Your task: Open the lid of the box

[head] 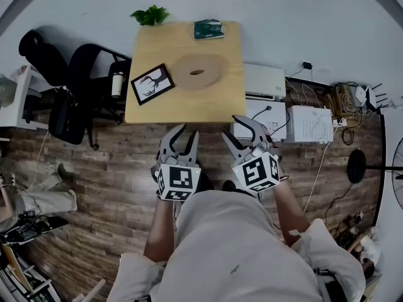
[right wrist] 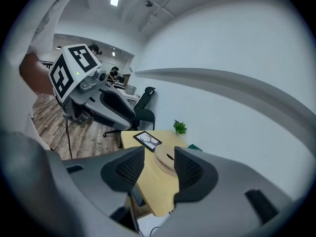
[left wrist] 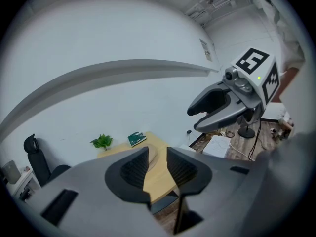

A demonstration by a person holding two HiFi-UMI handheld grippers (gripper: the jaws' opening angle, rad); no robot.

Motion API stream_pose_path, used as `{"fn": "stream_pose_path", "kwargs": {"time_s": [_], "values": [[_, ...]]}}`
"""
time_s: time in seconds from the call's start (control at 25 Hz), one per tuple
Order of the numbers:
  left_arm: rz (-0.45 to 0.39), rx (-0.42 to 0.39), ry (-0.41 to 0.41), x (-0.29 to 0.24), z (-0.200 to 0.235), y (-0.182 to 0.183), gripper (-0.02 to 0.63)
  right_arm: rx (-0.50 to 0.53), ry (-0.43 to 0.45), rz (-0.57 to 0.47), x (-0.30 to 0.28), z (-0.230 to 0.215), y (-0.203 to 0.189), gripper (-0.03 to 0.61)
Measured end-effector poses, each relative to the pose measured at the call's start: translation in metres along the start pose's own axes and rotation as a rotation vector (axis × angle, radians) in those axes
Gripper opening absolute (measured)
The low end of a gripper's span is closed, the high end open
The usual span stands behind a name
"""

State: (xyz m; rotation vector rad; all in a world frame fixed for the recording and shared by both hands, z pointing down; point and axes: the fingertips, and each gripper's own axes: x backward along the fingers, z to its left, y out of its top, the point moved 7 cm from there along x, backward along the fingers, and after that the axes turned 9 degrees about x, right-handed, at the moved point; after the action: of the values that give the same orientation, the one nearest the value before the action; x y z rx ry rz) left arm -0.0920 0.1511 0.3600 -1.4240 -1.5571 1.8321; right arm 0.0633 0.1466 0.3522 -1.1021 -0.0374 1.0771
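Observation:
A round, flat wooden box (head: 198, 72) with a slot in its lid lies closed on the light wooden table (head: 154, 49). Both grippers hang over the floor short of the table's near edge, pointing at it. My left gripper (head: 187, 131) is open and holds nothing. My right gripper (head: 229, 125) is open too, jaws spread wider, nothing between them. In the left gripper view the box (left wrist: 156, 154) shows far off through the gap of the left gripper (left wrist: 158, 168). The right gripper view frames the same box (right wrist: 165, 159) between the empty jaws of the right gripper (right wrist: 159, 169).
On the table also lie a black picture frame (head: 152, 83), a small green box (head: 208, 29) and a plant (head: 150, 15) at the far edge. Black office chairs (head: 69, 87) stand left. White boxes (head: 308, 123) and cables sit right of the table.

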Motion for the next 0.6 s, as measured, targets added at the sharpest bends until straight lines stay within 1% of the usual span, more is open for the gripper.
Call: {"fn": "stream_pose_path", "kwargs": {"time_s": [0.32,0.6], "values": [[-0.010,-0.004,-0.036,-0.016,0.056,0.001,0.115,-0.008,0.007,0.020,-0.050,-0.008,0.027,0.211],[-0.012,-0.006,-0.065,-0.023,0.100,-0.006,0.115,-0.010,0.021,0.047,-0.091,-0.008,0.046,0.230]]}}
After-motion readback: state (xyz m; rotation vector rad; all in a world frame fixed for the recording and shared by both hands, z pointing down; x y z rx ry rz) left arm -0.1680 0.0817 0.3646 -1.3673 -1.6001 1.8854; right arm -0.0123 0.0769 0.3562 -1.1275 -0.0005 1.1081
